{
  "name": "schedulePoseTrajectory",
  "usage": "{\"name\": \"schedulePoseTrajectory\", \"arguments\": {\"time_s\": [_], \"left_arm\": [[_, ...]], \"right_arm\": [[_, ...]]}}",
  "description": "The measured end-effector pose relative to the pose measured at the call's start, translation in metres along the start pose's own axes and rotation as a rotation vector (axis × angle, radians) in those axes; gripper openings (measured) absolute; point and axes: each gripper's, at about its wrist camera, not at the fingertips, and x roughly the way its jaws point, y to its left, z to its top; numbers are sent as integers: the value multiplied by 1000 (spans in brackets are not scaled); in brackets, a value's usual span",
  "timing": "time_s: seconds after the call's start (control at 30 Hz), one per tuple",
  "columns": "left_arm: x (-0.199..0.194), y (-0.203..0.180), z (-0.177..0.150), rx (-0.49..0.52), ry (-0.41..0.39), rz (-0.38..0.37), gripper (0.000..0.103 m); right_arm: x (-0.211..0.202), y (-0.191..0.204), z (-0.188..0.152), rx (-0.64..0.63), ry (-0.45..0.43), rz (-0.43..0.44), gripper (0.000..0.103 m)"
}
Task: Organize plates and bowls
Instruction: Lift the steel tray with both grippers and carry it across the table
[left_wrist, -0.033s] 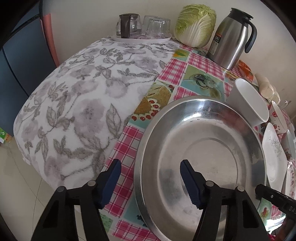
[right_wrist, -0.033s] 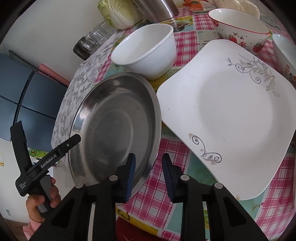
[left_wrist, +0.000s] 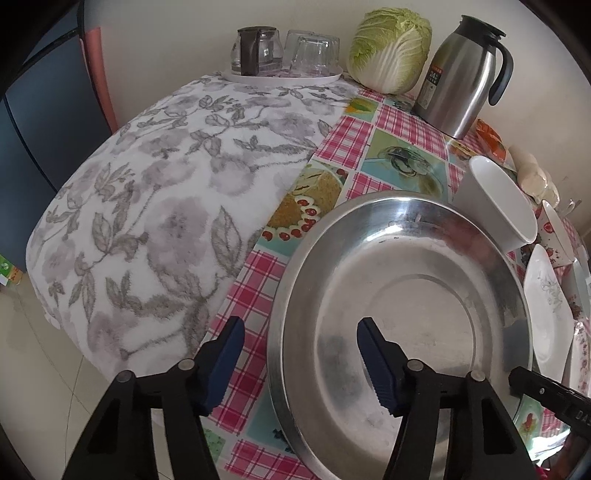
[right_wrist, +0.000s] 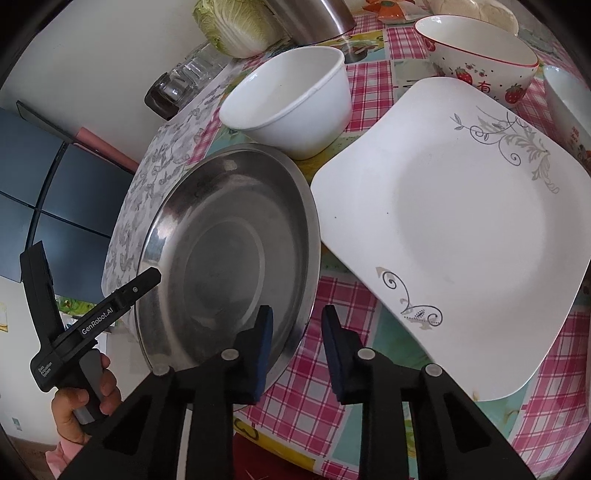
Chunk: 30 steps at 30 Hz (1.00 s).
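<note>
Straddling the steel plate (left_wrist: 402, 321) rim from both sides on the table (left_wrist: 354, 136): left gripper (left_wrist: 300, 363) apart, right gripper (right_wrist: 297, 349) narrowed but not pinching yet. Seat both rims deep, squeeze evenly, lift level, avoid square plate (right_wrist: 461, 229) alongside.

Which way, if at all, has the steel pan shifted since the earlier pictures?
No. The steel pan sits with its rim by the white bowl exactly as before.
</note>
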Motion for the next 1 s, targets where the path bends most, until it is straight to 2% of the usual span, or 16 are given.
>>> {"name": "schedulePoseTrajectory", "arguments": {"time_s": [0.1, 0.2, 0.33, 0.47, 0.6, 0.77, 1.0], "left_arm": [[4, 1, 2, 3, 6, -12, 52], [6, 1, 4, 6, 7, -7, 46], [8, 4, 6, -2, -10, 31, 44], [12, 8, 8, -20, 0, 10, 44], [15, 6, 6, -11, 16, 3, 26], [8, 6, 0, -7, 9, 5, 23], [-19, 9, -7, -15, -40, 22, 22]], "right_arm": [[5, -1, 2, -2, 10, -6, 21], [7, -1, 4, -3, 4, -11, 20], [9, -3, 6, 1, -3, -8, 17], [10, -4, 8, -2, -11, 1, 12], [9, -3, 9, -13, -18, -6, 12], [4, -1, 9, -25, -28, -6, 12], [-10, 8, 7, -75, -48, 13, 12]]}}
